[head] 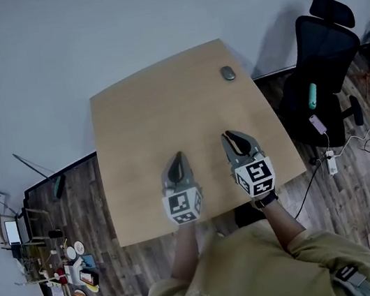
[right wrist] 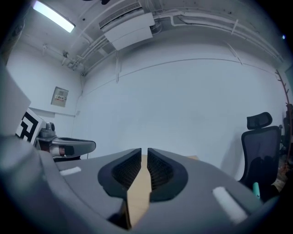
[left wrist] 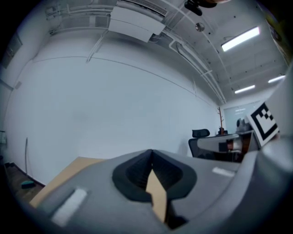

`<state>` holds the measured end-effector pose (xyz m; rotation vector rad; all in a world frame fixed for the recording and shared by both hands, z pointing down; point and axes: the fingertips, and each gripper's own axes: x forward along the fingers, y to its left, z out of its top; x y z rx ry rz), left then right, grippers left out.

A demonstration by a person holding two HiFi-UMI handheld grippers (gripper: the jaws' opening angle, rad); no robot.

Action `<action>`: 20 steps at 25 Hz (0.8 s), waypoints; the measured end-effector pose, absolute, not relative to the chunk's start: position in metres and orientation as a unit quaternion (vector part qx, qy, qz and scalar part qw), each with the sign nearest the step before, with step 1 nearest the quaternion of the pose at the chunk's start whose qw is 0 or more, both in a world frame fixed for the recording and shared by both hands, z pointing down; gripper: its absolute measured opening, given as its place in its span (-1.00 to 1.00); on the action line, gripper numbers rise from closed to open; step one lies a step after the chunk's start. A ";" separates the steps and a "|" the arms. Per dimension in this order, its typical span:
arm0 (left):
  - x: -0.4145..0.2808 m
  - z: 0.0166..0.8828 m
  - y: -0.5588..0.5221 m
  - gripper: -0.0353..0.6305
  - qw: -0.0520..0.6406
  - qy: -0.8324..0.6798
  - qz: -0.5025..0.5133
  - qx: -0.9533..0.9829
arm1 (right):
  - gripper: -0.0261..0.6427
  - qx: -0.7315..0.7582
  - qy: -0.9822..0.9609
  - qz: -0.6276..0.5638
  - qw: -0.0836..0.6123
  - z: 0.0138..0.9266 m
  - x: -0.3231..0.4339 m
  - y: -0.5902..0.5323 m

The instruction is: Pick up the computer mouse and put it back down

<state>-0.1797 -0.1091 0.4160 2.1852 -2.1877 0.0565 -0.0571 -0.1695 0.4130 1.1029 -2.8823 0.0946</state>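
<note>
Tan sleeves [head: 308, 241]: behind both tools.
Left tool [head: 177, 158]: grey jaws together, empty.
Right tool [head: 231, 135]: narrow slit, empty.
Grey oval computer mouse [head: 228, 73]: far right corner of light wooden bench [head: 137, 117], untouched.

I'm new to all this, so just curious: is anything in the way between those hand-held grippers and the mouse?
Nothing visible. The computer mouse lies alone near the far right corner of the table; only bare wood separates it from the right hand-held gripper and the left hand-held gripper.
</note>
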 end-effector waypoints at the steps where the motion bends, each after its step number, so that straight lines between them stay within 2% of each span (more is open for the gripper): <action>1: -0.180 0.416 -0.101 -0.90 0.024 -0.708 0.017 0.706 | -0.79 0.355 -0.934 0.026 0.023 0.410 -0.059 -0.159; 8: -0.177 0.420 -0.050 -0.90 0.023 -0.706 0.007 0.708 | -0.89 0.342 -0.940 0.017 0.013 0.404 -0.065 -0.105; 16: -0.182 0.424 -0.015 -0.90 0.019 -0.717 0.000 0.696 | -0.90 0.378 -0.926 0.004 0.003 0.404 -0.054 -0.075; 20: -0.193 0.427 -0.003 -0.90 0.019 -0.726 -0.002 0.687 | -0.90 0.381 -0.924 0.000 0.019 0.415 -0.061 -0.067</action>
